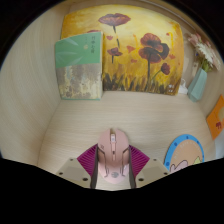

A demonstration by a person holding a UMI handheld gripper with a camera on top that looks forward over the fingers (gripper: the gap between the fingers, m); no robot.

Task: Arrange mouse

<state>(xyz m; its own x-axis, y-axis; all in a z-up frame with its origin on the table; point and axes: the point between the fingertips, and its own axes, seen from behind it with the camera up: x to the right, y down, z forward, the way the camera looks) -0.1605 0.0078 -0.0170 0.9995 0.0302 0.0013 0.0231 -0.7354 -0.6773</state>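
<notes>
- The jaws [113,172] pinch a pink mouse [112,156], their pads [90,160] pressed to both its sides, over the pale tabletop [100,112].
- Risk: the mouse's curved shell could slip or twist out if the grip eases, dropping short or crooked.
- At 3 o'clock lies a round mat [185,155], close enough to snag.
- At 12 o'clock stand a poppy painting [125,48] and green book [79,66].
- No writing is legible.

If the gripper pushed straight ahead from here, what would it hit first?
The gripper already has a pink mouse between its fingers. Beyond that, the bare table looks free until the flower painting leaning at the back, probably the first thing met, though depth is hard to judge.
</notes>
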